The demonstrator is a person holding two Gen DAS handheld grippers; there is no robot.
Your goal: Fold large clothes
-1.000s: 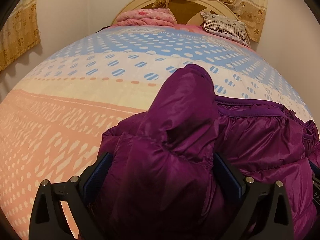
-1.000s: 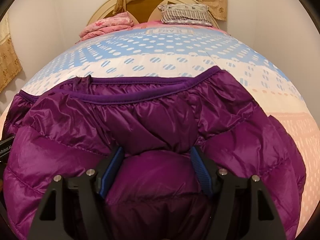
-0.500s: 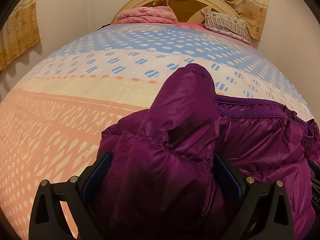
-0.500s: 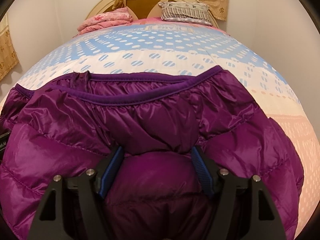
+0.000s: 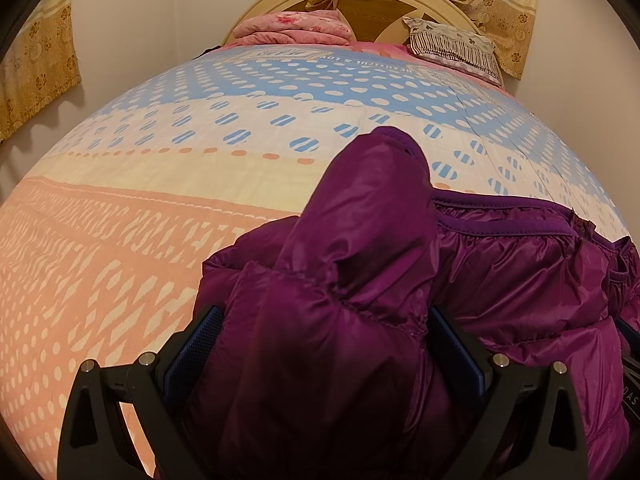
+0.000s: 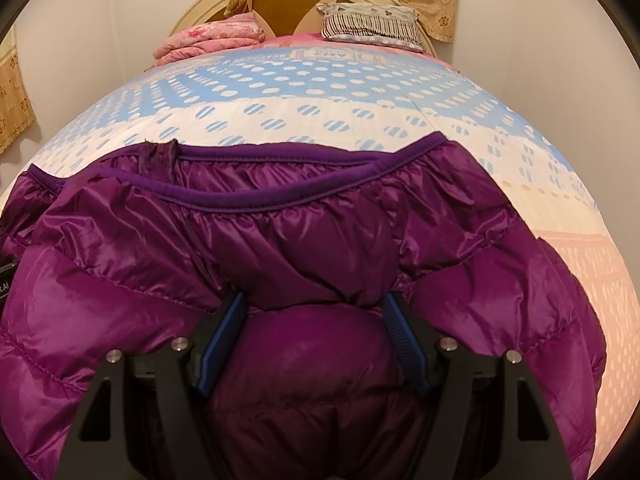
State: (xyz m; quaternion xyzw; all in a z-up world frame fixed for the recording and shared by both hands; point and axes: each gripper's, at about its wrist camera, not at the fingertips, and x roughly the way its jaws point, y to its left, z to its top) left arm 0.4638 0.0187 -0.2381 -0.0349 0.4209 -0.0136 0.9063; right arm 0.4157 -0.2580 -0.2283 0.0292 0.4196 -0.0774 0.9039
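A shiny purple puffer jacket (image 5: pixel 520 272) lies on the patterned bedspread (image 5: pixel 200 168), its hem band toward the headboard. My left gripper (image 5: pixel 324 320) is shut on a thick bunch of the jacket at its left side; a sleeve (image 5: pixel 372 184) stands up in front of it. My right gripper (image 6: pixel 314 308) is shut on a padded fold of the same jacket (image 6: pixel 280 240) near its middle. The jacket's hem band (image 6: pixel 304 204) runs across the right wrist view. The fingertips of both grippers are buried in fabric.
The bedspread (image 6: pixel 320 92) has blue, cream and pink dotted bands. A folded pink blanket (image 5: pixel 292 32) and a striped pillow (image 5: pixel 452 44) lie at the round headboard (image 5: pixel 380 4). Yellow curtains hang at the left (image 5: pixel 36 64) and behind the bed.
Both grippers with the held jacket have edged slightly toward the headboard. The grip on the fabric is unchanged.
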